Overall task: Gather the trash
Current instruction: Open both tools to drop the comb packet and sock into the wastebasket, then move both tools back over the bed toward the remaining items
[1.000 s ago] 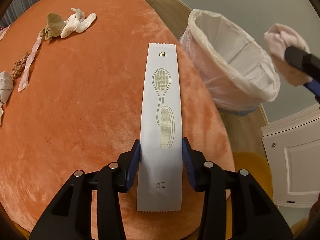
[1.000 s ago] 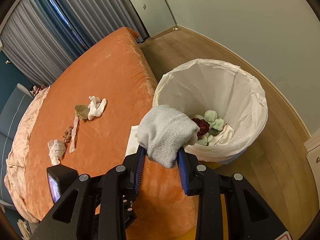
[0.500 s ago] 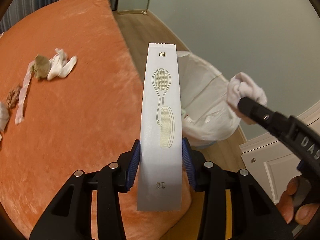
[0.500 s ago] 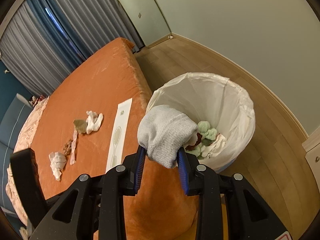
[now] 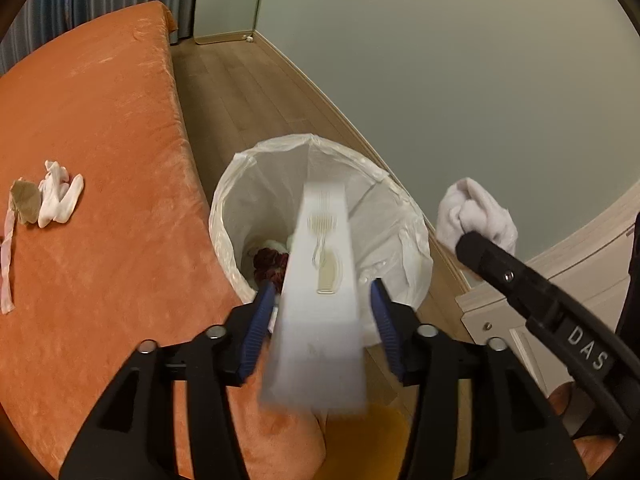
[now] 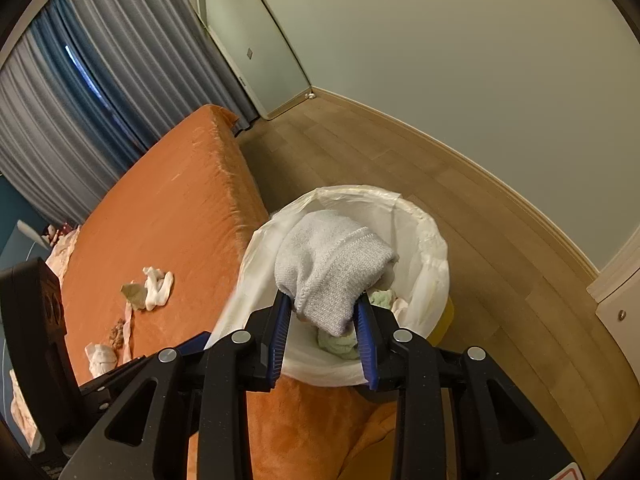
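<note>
Fingers (image 5: pixel 258 322) of our left gripper (image 5: pixel 322 320) are spreading, and the blurred white comb packet (image 5: pixel 320 308) sits loose between them, its far end over the lined trash bin (image 5: pixel 256 184). Our right gripper (image 6: pixel 322 322) pinches a grey sock (image 6: pixel 334 266) above that bin, where green and dark red scraps (image 5: pixel 272 262) lie. Left of the bin, on the orange bed (image 5: pixel 100 120), we see white crumpled tissue (image 5: pixel 60 196) and a brown scrap (image 5: pixel 25 200).
</note>
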